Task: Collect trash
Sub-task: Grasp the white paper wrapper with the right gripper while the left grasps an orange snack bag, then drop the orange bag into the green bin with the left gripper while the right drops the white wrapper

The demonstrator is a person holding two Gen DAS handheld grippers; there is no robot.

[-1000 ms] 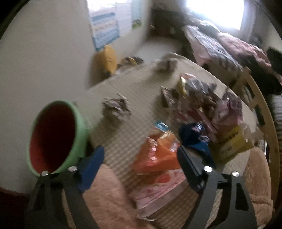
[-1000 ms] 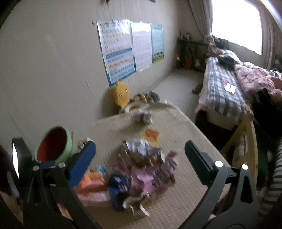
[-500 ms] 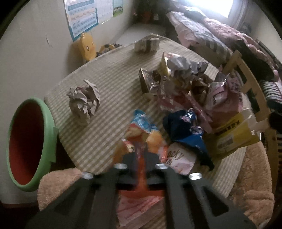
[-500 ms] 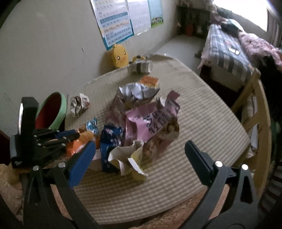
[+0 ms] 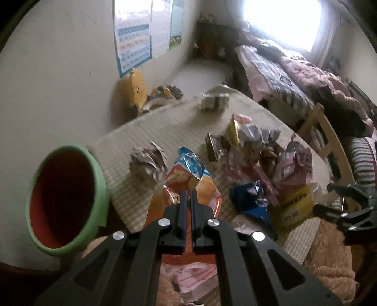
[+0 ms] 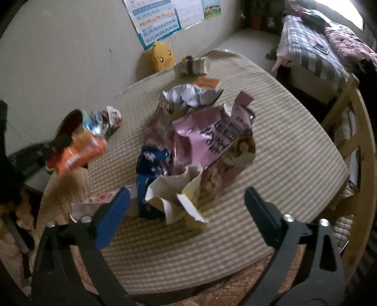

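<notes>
Left gripper [image 5: 187, 200]: jaws pressed together on the orange bag [image 5: 186, 186], pinching it near the middle; bag sticks out ahead of the tips, blue-white top end farthest out. From the right wrist view the bag [image 6: 79, 150] hangs clear of the table [image 6: 282, 141], off its left edge.

Left of the left jaws, close: green bin [image 5: 68, 200], red inside, mouth tilted toward the camera. Below the jaws: pink wrapper [image 5: 198, 277] lying flat at the near table edge. Ahead-left of the tips: crumpled paper ball [image 5: 147, 162] on the table. Ahead-right: blue wrapper [image 5: 251, 203], then the trash pile [image 5: 271, 160] behind it. Far end of the table: another paper wad [image 5: 214, 101].

Right gripper [image 6: 187, 202]: jaws wide apart, nothing between them. Just ahead, between the tips: torn yellow-white bag [image 6: 179, 195], touching the blue wrapper to its left. Behind it the big pink bag [image 6: 216, 141], then white crumpled paper [image 6: 190, 94], orange box [image 6: 207, 82] behind that.

Beyond the table: yellow duck [image 6: 162, 57] against the wall, posters [image 6: 155, 20] above it, bed [image 6: 313, 51] ahead-right.
</notes>
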